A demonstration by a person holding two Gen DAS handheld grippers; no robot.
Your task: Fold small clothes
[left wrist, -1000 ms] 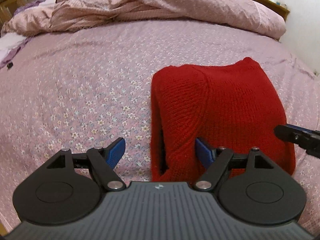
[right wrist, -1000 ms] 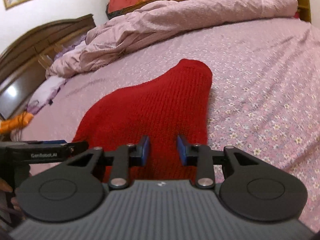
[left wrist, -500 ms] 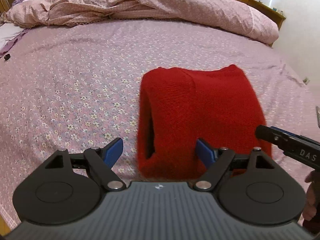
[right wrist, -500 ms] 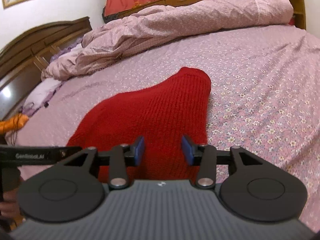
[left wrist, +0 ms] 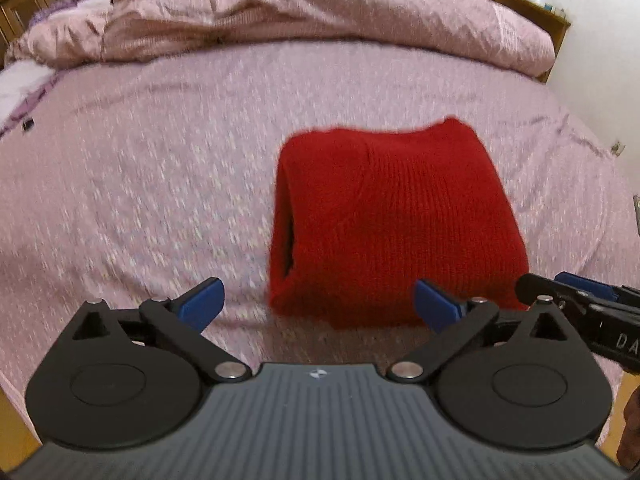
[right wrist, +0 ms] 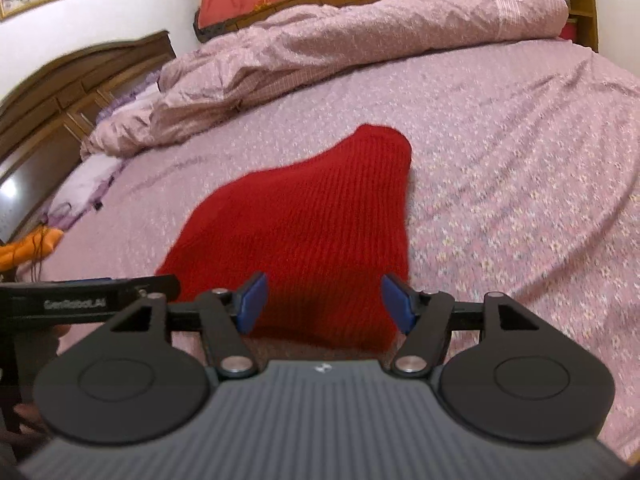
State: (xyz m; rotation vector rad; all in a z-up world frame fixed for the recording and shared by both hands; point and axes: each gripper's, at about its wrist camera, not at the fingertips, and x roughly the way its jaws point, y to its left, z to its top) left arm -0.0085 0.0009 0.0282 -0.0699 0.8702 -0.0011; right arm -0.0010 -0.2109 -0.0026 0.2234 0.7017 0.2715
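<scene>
Opening, both jaws empty: left gripper [left wrist: 318, 306] widest, right gripper [right wrist: 324, 300] partway. Red knit [left wrist: 394, 220] released, now folded on bed [left wrist: 140, 184], 12 o'clock of jaws; fold looks finished.

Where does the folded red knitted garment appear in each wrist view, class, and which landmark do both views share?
Left wrist view: the folded red knitted garment lies right of centre on the bed.
Right wrist view: the garment lies at centre, narrowing to a far point.
Shared landmark: the rumpled pink duvet along the far side.
</scene>
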